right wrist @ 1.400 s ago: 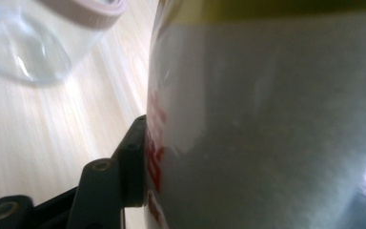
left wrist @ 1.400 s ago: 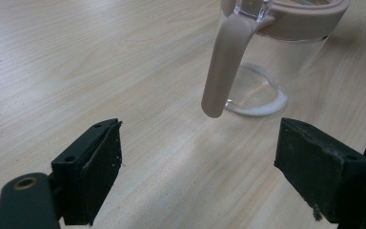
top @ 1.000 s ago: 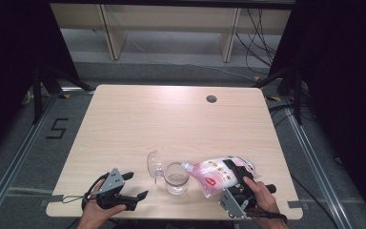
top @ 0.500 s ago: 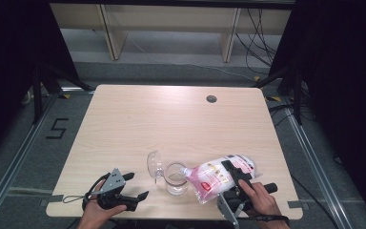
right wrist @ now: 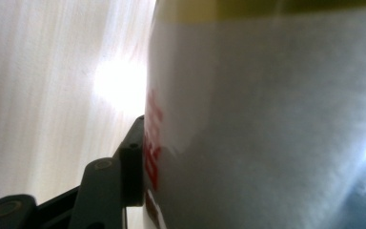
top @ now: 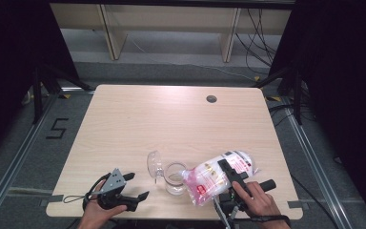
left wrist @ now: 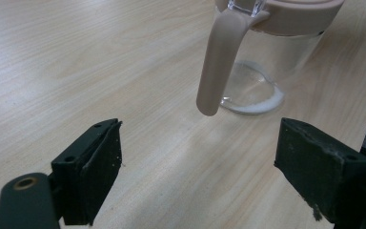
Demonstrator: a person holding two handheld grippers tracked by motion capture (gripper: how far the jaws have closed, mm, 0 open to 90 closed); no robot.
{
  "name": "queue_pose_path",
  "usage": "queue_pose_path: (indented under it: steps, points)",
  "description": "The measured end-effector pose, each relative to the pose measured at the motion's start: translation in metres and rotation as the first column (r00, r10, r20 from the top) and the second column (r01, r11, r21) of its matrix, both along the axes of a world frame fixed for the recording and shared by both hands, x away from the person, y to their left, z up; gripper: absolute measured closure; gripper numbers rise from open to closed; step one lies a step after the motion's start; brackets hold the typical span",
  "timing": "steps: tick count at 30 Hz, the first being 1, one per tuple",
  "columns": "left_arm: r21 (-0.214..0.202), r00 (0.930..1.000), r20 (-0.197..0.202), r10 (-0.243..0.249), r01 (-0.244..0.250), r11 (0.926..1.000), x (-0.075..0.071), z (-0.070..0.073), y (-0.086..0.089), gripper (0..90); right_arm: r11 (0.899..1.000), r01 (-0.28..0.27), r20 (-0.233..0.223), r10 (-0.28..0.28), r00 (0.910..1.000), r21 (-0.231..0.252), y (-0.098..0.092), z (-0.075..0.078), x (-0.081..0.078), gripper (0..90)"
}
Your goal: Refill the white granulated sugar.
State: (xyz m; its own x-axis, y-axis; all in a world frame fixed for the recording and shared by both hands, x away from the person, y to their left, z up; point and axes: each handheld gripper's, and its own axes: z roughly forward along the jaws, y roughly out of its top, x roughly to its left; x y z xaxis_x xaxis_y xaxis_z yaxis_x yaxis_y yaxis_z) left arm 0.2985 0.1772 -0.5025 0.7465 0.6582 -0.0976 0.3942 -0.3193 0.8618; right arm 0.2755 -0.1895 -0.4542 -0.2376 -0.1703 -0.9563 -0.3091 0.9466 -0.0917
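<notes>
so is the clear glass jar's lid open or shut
Open: the clear glass jar stands upright with its hinged lid flipped back to the left, mouth uncovered.

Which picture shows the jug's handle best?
The left gripper view: the jug's handle hangs close and sharp beyond the open left claw. In the high view the jug is small, its handle hard to see.

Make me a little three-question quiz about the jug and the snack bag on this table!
1. True or false: the left gripper is holding the jug.
2. What does the right gripper grip: A the bag, B the jug, C nothing?
3. What colour is the jug's handle?

Key: 1 false, its jaws stand open, apart from the jug. 2 A. 3 beige.
</notes>
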Motion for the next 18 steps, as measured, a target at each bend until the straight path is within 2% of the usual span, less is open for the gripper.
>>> queue_pose_path:
  steps: [1,3,5,7,8,9,11,12,14,15,16,17,18]
  points:
    - [0.002,1.0,0.001,0.0,0.0,1.0,0.0001,0.0,0.0002,15.5,0.999,-0.036,0.034,0.038,0.9987,-0.038,0.0011,0.0026,0.0024,47.5]
    - [0.008,1.0,0.003,0.002,-0.002,1.0,0.0003,0.0003,0.0014,15.5,0.996,-0.037,0.047,0.041,0.9981,-0.075,0.0013,0.0038,0.003,47.5]
    - [0.024,0.9999,0.016,-0.007,0.006,0.9997,0.0012,0.0008,0.0023,15.5,0.995,-0.039,0.055,0.044,0.9976,-0.089,0.0011,0.0048,0.0033,47.6]
    - [0.022,0.9999,0.01,-0.009,0.009,0.9997,0.0012,0.0004,0.0018,15.5,0.997,-0.01,0.056,0.014,0.9983,-0.072,-0.0002,0.002,0.0021,47.7]
    - [0.007,1.0,-0.003,-0.003,0.003,1.0,0.0007,-0.0004,0.0008,15.5,0.996,-0.02,0.067,0.026,0.9974,-0.09,0.0007,0.0029,0.0029,47.7]
    - [0.011,1.0,-0.001,-0.007,0.007,0.9999,0.0009,-0.0002,0.0007,15.5,0.995,-0.034,0.085,0.042,0.9955,-0.098,0.0011,0.0023,0.0039,47.8]
    - [0.009,1.0,-0.005,-0.004,0.004,1.0,0.0006,-0.0004,0.0007,15.5,0.995,-0.027,0.09,0.036,0.9953,-0.099,0.001,0.0008,0.0037,47.9]
    - [0.015,1.0,-0.003,-0.001,0.001,0.9999,0.001,-0.0006,0.0011,15.5,0.995,-0.018,0.091,0.027,0.9955,-0.095,0.0008,-0.0001,0.0032,48.0]
    - [0.027,0.9998,0.014,-0.016,0.016,0.9995,0.0024,-0.0003,0.0022,15.5,0.994,-0.036,0.102,0.047,0.9937,-0.106,0.0024,0.0,0.0047,48.1]
    - [0.026,0.9998,0.012,-0.014,0.014,0.9996,0.0023,-0.0004,0.0022,15.5,0.993,-0.011,0.098,0.022,0.9949,-0.117,0.0027,-0.0005,0.0032,48.2]
    - [0.025,0.9998,0.012,-0.014,0.014,0.9996,0.0023,-0.0003,0.0022,15.5,0.992,-0.029,0.111,0.043,0.9929,-0.121,0.0038,-0.0006,0.0047,48.2]
    - [0.026,0.9998,0.013,-0.015,0.014,0.9996,0.0022,-0.0003,0.0022,15.5,0.987,-0.046,0.124,0.066,0.99,-0.155,0.006,0.0019,0.0059,48.3]
    - [0.027,0.9998,0.015,-0.016,0.016,0.9995,0.0023,-0.0004,0.0021,15.5,0.991,-0.028,0.122,0.044,0.9915,-0.132,0.0054,0.0,0.0048,48.3]
